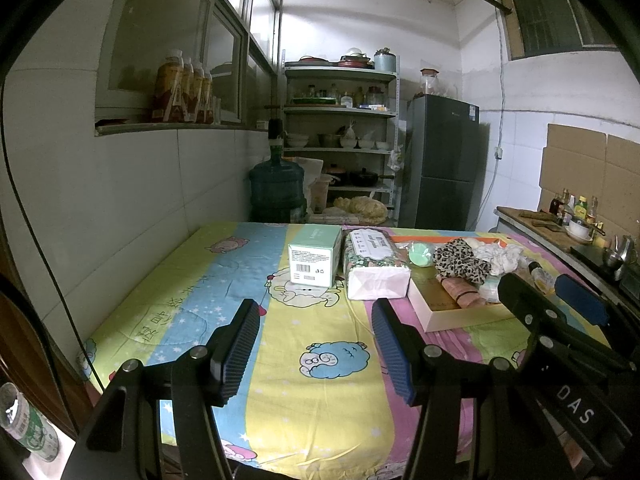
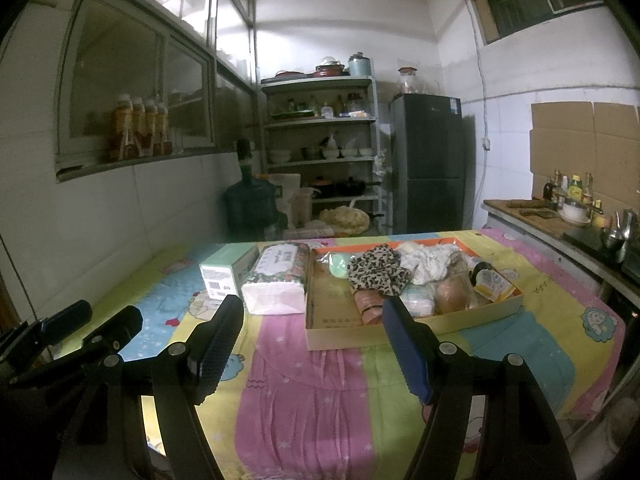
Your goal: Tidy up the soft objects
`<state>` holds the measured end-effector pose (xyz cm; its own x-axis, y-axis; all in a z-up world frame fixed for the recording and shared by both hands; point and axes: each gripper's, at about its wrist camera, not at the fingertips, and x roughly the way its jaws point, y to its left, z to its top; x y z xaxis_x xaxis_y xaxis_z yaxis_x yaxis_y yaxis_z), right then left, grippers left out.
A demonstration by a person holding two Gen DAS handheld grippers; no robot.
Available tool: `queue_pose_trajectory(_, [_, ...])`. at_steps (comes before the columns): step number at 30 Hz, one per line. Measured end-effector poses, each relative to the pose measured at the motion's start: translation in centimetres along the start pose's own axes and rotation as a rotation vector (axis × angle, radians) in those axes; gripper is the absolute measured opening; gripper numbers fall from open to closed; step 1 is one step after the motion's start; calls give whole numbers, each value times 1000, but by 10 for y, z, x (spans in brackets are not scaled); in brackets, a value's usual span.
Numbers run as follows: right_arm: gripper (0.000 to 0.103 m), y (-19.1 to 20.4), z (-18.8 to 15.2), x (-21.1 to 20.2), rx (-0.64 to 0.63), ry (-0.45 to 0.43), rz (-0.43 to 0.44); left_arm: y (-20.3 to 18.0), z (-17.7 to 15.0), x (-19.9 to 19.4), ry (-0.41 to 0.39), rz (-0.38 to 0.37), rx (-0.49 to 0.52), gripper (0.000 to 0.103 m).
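A shallow cardboard tray (image 2: pixel 332 332) with an orange inner rim sits toward the far right of the table, on a cartoon-print striped cloth (image 2: pixel 304 392). Piled in its far half are a leopard-print fabric piece (image 2: pixel 376 270), a crumpled white cloth (image 2: pixel 430 262), a pink rolled cloth (image 2: pixel 366 304), a mint-green round soft item (image 2: pixel 339 266) and a small yellow-labelled packet (image 2: pixel 492 282); the near left part of the tray floor is bare. Just beside the tray's left wall lies a floral-wrapped pack of white tissues (image 2: pixel 276 286), and left of that a mint-green carton with a barcode label (image 2: pixel 224 276). Nothing lies between the grippers and the tray. The left gripper (image 1: pixel 316 350) and right gripper (image 2: pixel 314 346) both hover above the near edge, jaws spread wide and empty, touching nothing.
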<state>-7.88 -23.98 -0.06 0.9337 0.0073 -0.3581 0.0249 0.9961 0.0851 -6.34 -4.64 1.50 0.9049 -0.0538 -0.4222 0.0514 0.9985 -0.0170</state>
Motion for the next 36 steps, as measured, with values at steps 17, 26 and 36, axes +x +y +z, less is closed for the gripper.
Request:
queue_pose_trajectory(17, [74,1,0,-1,-1,-1,1,-1,-1,-1,-1,0,1,58])
queue_pose_trajectory(26, [74,2,0,0,-1,-1,0,-2,-2,-1,-1,1,1,58])
queue_pose_trajectory(36, [74,2,0,-1,-1,-2,0,-3,-2,-1,-2,2,0,58])
